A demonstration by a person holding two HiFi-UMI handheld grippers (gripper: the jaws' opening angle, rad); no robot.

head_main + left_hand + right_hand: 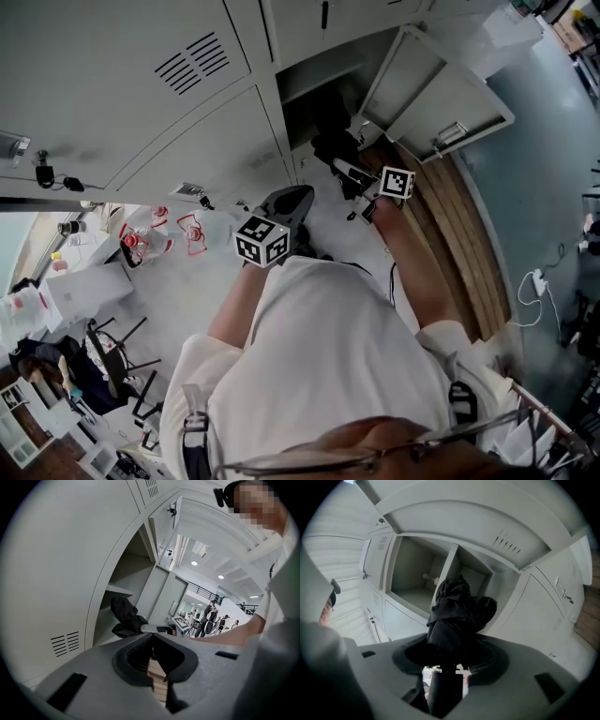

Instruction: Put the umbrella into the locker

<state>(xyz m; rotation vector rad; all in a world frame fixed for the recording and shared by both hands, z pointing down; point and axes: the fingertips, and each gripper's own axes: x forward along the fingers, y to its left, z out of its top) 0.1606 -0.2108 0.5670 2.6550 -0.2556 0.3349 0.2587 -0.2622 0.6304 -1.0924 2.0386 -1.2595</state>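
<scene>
A folded black umbrella is held by its handle end in my right gripper, which is shut on it. Its bunched fabric points at the open compartment of the grey locker and sits at the compartment's mouth, below an inner shelf. From the left gripper view the umbrella hangs in front of that opening. My left gripper hovers lower and to the left, in front of the shut locker doors. Its jaws stand slightly apart with nothing between them.
The locker door swings out to the right of the opening. A wooden floor strip runs along the right. Red-and-white objects lie on the floor at left. Several people stand far off in the hall.
</scene>
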